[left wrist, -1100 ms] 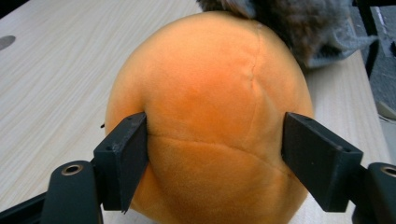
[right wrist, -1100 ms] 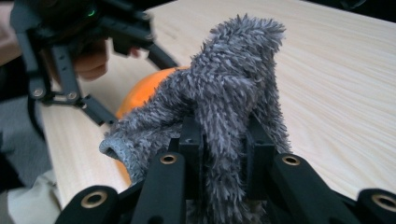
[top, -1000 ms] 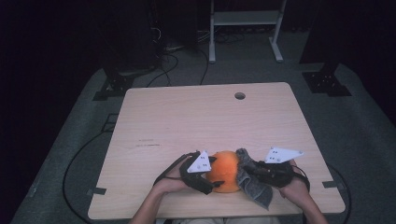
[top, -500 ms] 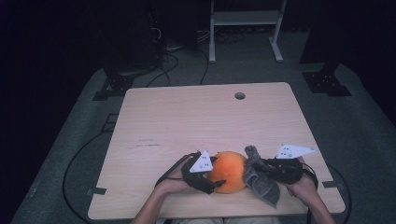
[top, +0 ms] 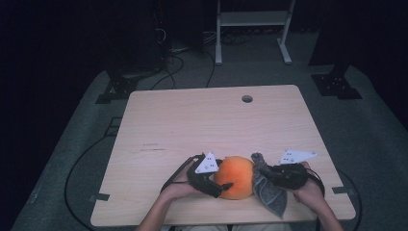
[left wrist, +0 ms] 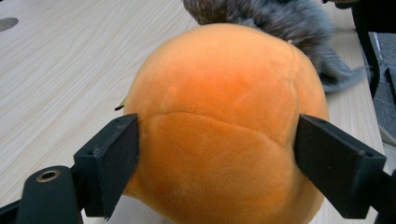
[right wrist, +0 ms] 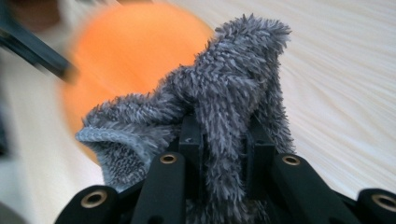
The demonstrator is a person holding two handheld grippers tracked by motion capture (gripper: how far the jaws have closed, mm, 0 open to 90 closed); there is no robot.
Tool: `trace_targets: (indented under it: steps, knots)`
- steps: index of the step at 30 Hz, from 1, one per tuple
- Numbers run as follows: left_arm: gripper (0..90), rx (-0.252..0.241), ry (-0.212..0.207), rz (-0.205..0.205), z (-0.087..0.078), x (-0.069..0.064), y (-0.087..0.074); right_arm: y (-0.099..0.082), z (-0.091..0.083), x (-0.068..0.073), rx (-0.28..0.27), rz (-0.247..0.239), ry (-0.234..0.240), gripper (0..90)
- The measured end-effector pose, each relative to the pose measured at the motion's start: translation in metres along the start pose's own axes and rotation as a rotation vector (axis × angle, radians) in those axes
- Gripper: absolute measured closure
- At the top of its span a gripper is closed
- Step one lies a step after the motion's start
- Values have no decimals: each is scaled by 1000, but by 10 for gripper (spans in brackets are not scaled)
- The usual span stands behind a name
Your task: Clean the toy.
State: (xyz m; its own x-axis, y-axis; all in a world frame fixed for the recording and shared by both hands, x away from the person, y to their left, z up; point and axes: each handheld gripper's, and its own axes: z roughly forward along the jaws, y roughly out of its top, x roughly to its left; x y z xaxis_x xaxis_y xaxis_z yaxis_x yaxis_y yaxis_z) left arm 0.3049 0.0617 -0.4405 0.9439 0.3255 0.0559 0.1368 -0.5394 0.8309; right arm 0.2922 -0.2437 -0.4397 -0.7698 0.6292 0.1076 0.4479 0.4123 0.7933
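Note:
An orange plush ball (top: 238,177) rests on the wooden table (top: 202,125) near its front edge. My left gripper (top: 222,175) holds it from the left. In the left gripper view the ball (left wrist: 224,116) bulges between both pads (left wrist: 116,154), which touch its sides, and the jaws have just been opening a little. My right gripper (top: 262,173) is shut on a grey fuzzy cloth (top: 272,195) just right of the ball. In the right gripper view the cloth (right wrist: 224,93) is pinched between the jaws of that gripper (right wrist: 222,140), with the blurred ball (right wrist: 130,51) behind it.
A round cable hole (top: 247,98) sits near the table's far edge. Black cables (top: 72,178) trail on the grey floor at the left. A white metal frame (top: 250,29) stands beyond the table.
My right gripper has drawn the grey cloth a little to the right, off the ball's side. The left hand and the ball have stayed put.

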Motion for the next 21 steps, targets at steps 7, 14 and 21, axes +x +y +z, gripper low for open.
trace_targets:
  steps: [7, 14, 21]
  knots:
    - [154, 7, 19, 27, 3, -3, 0, 8, -16, 5, -42, 4, 9, 728]
    - [155, -2, 21, 38, 4, -7, 0, 11, -3, 10, -31, -16, 42, 726]
    - [155, 8, 36, 48, 5, -9, 3, 16, -14, 20, -56, -49, 2, 727]
